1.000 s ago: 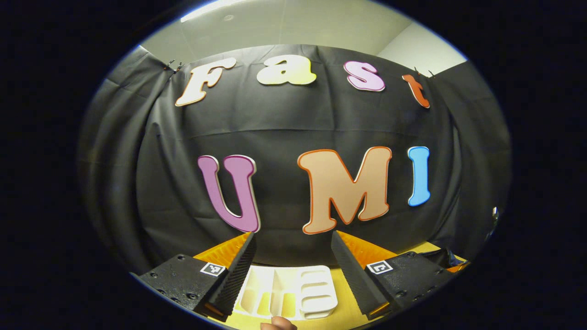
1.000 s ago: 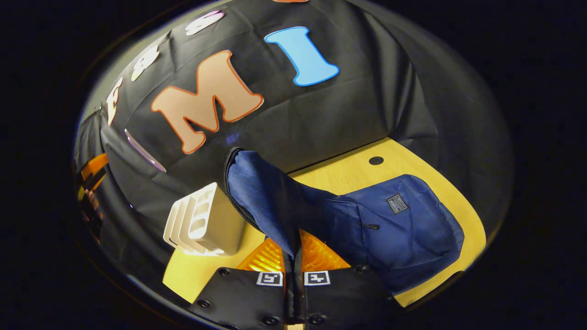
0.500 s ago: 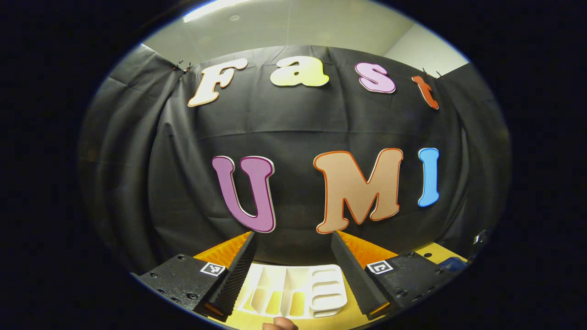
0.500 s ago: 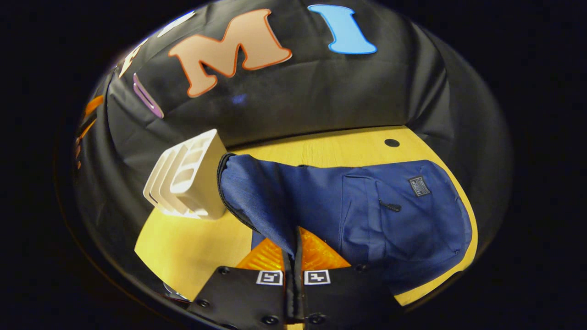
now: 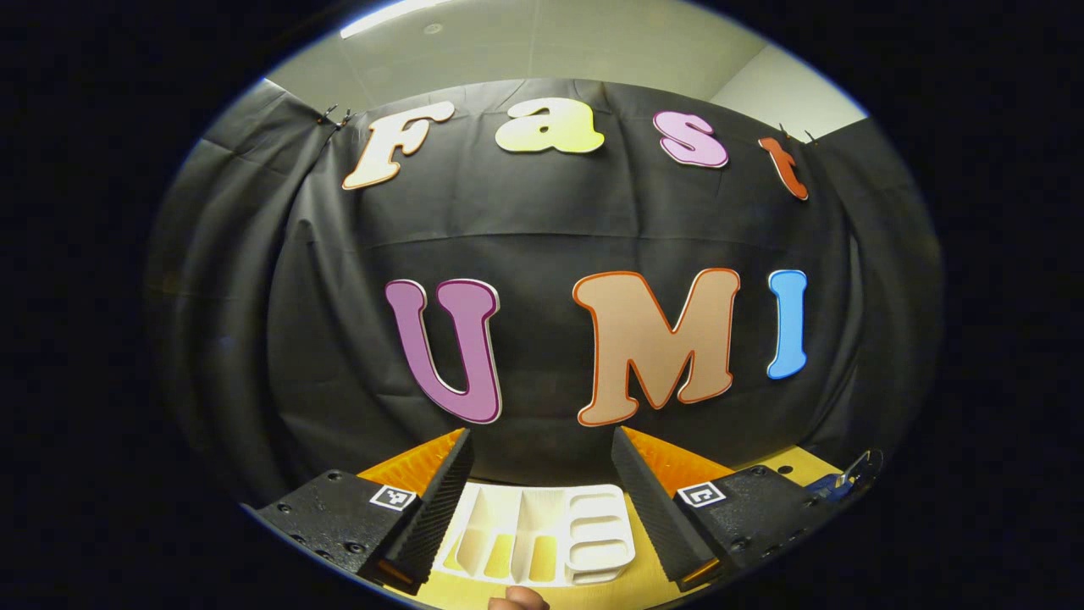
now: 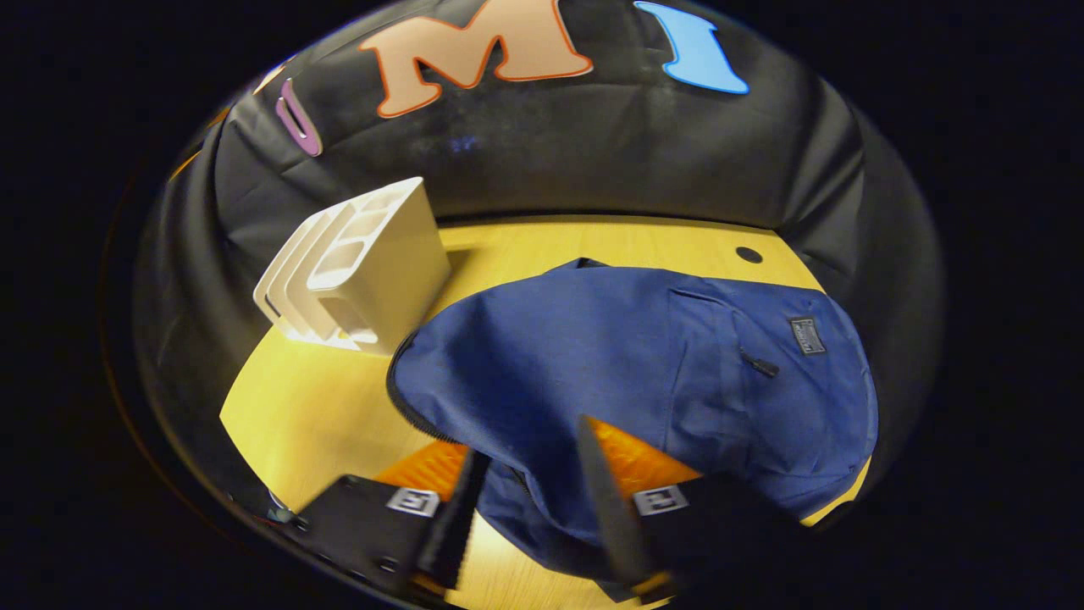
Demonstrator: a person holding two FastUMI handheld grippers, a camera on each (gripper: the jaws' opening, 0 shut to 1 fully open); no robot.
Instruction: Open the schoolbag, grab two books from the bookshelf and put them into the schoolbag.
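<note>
Right gripper (image 6: pixel 525 440) jaws apart over schoolbag (image 6: pixel 660 373), left gripper (image 5: pixel 542 440) spread wide above bookshelf (image 5: pixel 542 538)

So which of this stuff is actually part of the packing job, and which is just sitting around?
Part of the job:
- blue schoolbag, lying flat on the table
- white bookshelf beside it
- left tool, open
- right tool, open over the bag's edge

Just there:
- wooden table
- round hole in the table

The small patch (image 6: pixel 807 335) on the schoolbag (image 6: pixel 644 373) is too small to read.
</note>
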